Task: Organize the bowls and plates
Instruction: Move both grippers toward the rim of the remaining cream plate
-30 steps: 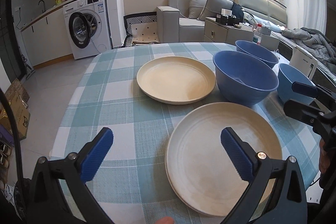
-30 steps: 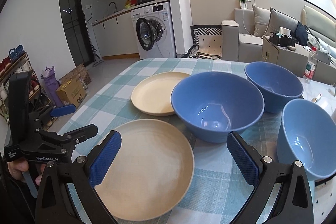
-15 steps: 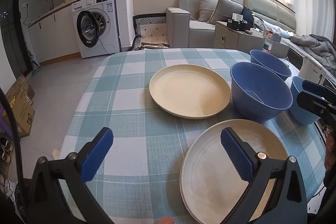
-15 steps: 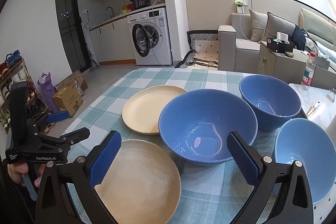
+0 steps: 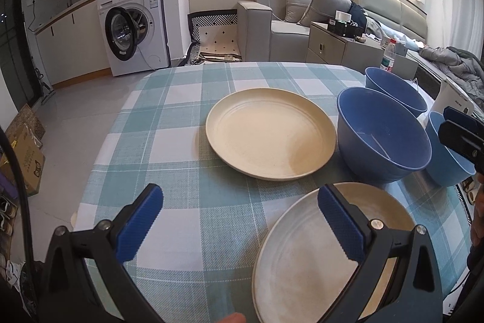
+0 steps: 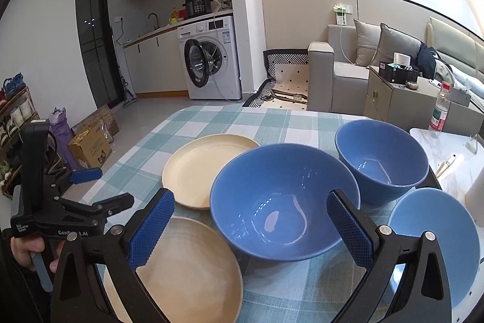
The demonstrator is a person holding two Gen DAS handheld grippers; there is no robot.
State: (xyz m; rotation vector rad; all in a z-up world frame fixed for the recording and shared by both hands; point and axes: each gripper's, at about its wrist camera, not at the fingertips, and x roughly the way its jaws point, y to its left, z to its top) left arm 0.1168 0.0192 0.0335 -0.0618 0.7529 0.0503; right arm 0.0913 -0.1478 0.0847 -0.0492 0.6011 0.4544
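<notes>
My left gripper (image 5: 239,226) is spread wide, empty; near plate (image 5: 314,262) sits lower right of frame under its right finger. Right gripper (image 6: 251,227) also apart, big blue bowl (image 6: 281,202) dead centre between its fingers, so nearer to it.

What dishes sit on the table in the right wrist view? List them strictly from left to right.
Near cream plate → far cream plate → big blue bowl → far blue bowl → light blue bowl. The two plates overlap in span; I ordered them by their centres.
</notes>
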